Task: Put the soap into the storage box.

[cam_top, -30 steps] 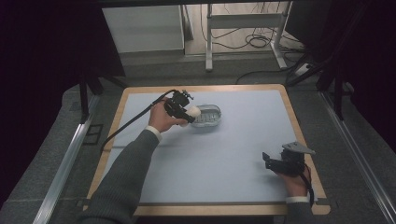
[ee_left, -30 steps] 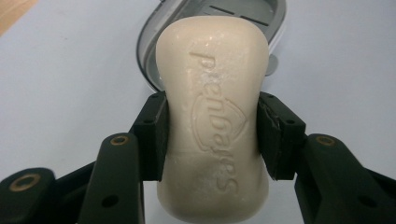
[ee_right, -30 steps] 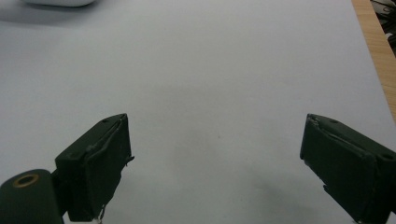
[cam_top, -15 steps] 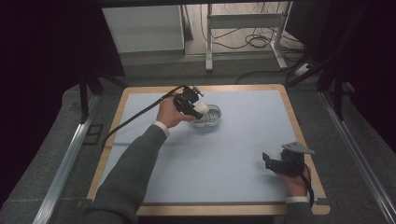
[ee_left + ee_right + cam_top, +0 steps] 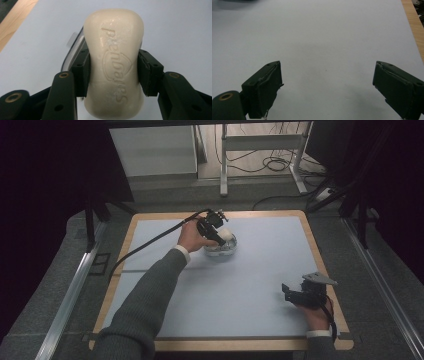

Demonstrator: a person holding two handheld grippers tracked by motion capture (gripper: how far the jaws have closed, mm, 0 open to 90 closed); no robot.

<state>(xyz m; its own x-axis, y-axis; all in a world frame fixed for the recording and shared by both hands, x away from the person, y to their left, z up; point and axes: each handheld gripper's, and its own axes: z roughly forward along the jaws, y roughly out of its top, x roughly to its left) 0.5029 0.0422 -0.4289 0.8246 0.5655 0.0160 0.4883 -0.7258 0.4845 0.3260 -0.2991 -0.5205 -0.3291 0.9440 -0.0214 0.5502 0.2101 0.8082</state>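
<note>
Left tongs at the far middle of the worktop, jaws clamped on a pale bar, left forearm stretched diagonally, right tongs near the worktop's right front corner, jaws wide apart

the cream oval soap bar looks waxy and smooth, with a faint sheen and an embossed name. the black pads pressing it are matt rubber with frayed edges. the clear dish beneath looks like glossy plastic. the pale blue bench top is a matt, smooth sheet edged by a light wooden border. the grey sleeve is soft knitted cloth.
</note>
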